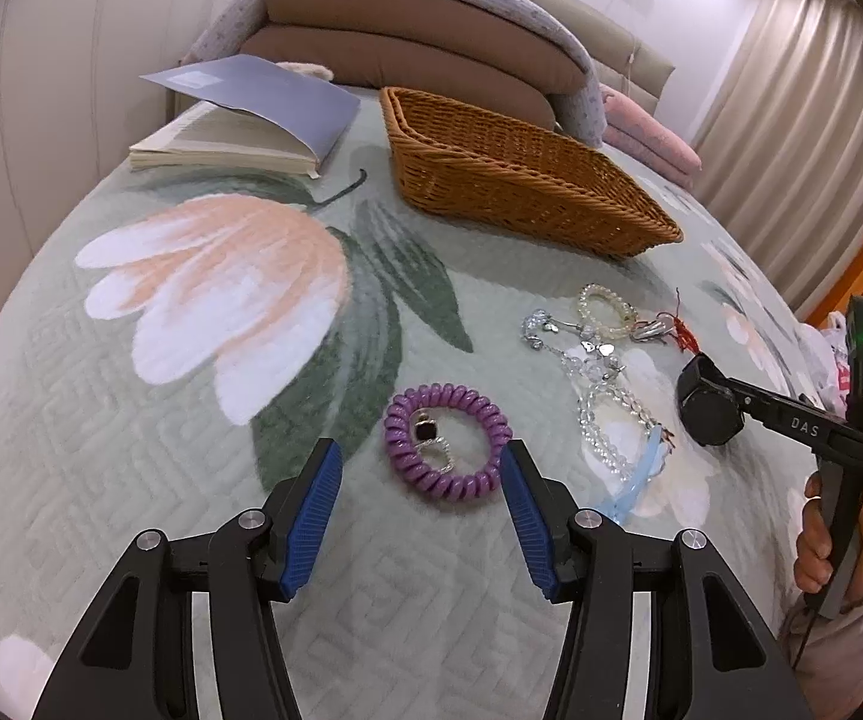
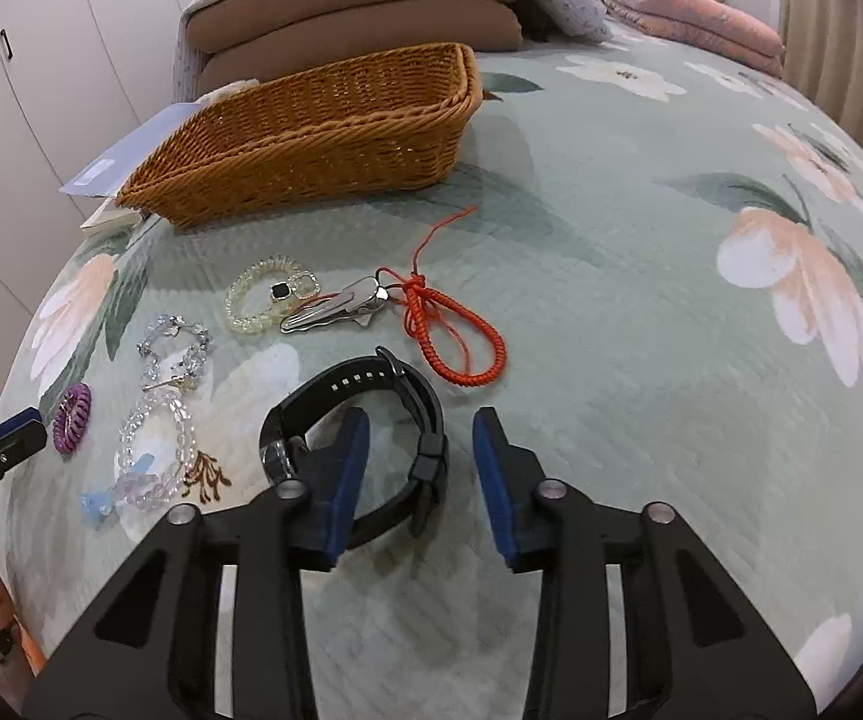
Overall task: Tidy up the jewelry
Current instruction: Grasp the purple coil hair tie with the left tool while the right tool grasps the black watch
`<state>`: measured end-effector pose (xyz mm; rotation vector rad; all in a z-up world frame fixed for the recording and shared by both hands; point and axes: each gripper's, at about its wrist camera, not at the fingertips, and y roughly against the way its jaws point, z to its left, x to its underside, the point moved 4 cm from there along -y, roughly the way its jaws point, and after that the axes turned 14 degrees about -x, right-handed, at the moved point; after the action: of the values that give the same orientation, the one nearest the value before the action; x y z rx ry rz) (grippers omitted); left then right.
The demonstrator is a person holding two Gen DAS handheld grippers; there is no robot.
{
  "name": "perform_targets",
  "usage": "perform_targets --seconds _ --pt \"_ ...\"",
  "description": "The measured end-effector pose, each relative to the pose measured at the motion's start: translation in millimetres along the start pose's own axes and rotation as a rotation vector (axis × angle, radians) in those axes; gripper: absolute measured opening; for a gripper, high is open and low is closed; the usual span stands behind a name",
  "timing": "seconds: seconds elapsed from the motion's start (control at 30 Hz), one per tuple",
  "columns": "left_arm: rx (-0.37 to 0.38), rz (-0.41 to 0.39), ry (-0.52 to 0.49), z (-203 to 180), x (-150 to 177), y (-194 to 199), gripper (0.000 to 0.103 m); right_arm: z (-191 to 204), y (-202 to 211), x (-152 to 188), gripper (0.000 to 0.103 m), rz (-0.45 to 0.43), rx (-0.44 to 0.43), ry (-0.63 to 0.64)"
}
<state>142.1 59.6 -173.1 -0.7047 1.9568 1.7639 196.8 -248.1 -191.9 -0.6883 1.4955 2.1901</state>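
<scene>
A black watch stands on its side on the green floral bedspread. My right gripper straddles its strap: the left pad sits inside the loop, the right pad outside with a gap, so it is open. My left gripper is open just short of a purple coil hair tie that has a dark-stoned ring lying inside it. The empty wicker basket stands farther back. A red braided cord, a silver hair clip, a pale coil tie and clear bead bracelets lie between.
An open book lies left of the basket. Brown cushions and a folded pink blanket are at the head of the bed. A hand holds the right gripper's handle at the bed's right edge.
</scene>
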Motion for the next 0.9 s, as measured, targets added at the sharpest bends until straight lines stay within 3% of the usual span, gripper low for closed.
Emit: perform_targets --seconds 0.1,0.4,0.53,0.7,0.8,0.9 --pt "-0.004 0.023 -0.002 -5 -3 -9 0.049 -2 -6 -3 0.032 0.012 -0.016 -0.014" --pt "-0.027 0.043 -0.027 -6 5 -9 0.049 -2 -11 -3 0.024 0.017 -0.015 0.011" --pt "-0.042 0.060 -0.043 -9 2 -12 0.037 0 -12 -3 0.019 0.022 0.015 0.032" --pt "-0.029 0.054 -0.047 -7 11 -6 0.030 1 -9 1 0.017 0.015 0.022 0.049" --pt "0.016 0.045 0.019 6 8 -4 0.029 1 -9 2 0.017 0.011 0.022 0.052" --pt "0.006 0.041 0.055 18 2 -8 0.029 0 -8 3 0.017 0.010 0.020 0.050"
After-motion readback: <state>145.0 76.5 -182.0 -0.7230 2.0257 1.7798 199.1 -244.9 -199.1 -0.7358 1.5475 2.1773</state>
